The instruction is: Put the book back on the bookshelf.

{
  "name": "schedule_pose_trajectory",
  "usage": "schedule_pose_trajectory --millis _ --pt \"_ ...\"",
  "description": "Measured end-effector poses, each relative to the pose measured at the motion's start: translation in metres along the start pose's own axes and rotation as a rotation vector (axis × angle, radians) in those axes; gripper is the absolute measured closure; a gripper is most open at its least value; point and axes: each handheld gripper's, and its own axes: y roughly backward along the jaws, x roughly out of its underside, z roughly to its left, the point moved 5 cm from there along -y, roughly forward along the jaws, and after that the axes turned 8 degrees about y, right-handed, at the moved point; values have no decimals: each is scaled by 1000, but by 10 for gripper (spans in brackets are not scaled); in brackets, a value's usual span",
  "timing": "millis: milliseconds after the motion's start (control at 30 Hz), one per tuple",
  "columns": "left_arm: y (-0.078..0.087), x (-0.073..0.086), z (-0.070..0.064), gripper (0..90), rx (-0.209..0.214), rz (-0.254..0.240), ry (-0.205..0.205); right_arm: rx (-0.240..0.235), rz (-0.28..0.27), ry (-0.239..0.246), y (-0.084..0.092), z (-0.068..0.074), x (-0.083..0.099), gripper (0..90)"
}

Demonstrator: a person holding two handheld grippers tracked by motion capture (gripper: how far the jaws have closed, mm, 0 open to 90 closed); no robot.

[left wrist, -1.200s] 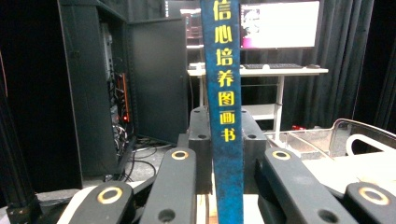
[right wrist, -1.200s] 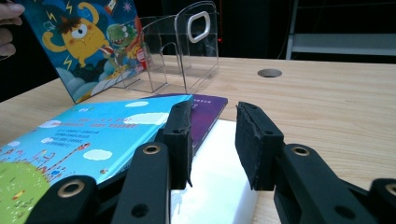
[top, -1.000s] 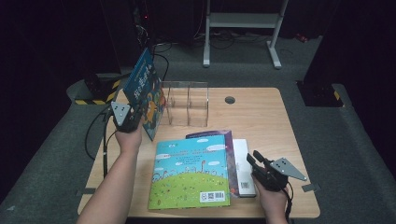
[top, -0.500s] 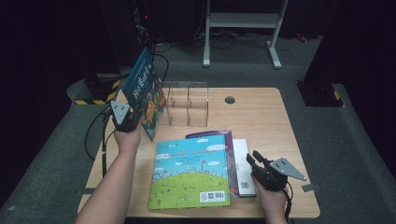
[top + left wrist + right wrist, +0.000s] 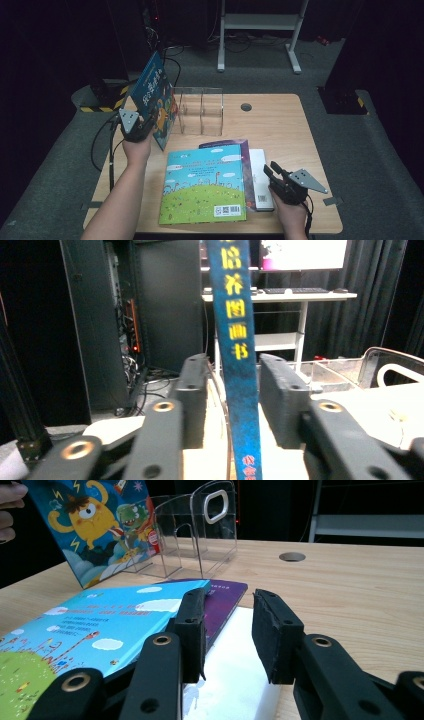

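Note:
A blue picture book (image 5: 155, 95) stands tilted on its lower edge at the table's left, beside a clear plastic book holder (image 5: 200, 112). My left gripper (image 5: 149, 124) is at its near edge. In the left gripper view the blue spine (image 5: 235, 365) runs up between the jaws, which have just been opening; there is a gap on each side, so the left gripper (image 5: 232, 375) is open. My right gripper (image 5: 272, 172) rests open at the front right, its jaws over a white book (image 5: 235, 670) with nothing between them.
A green-and-blue picture book (image 5: 205, 185) lies flat at the front middle, overlapping a purple book (image 5: 243, 150) and the white book (image 5: 260, 175). A round cable hole (image 5: 246, 106) sits behind the holder. Bare tabletop (image 5: 285, 130) lies to the right.

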Motion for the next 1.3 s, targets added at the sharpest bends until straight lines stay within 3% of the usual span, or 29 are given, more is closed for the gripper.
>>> schedule_pose_trajectory --millis 133,400,700,933,1033,1300 --pt "0 -1 0 471 18 31 17 -2 1 2 0 1 0 658" --pt "3 -3 1 395 31 67 36 -4 6 10 -1 2 0 657" --pt "11 -6 1 355 44 96 44 -11 7 1 -1 2 -1 654" --pt "15 -5 0 351 30 117 26 -8 22 24 -3 5 0 642" --pt "18 -5 0 339 38 131 14 -5 29 36 -4 6 0 640" --pt "31 -2 0 325 67 159 29 -8 35 42 -4 7 0 630"
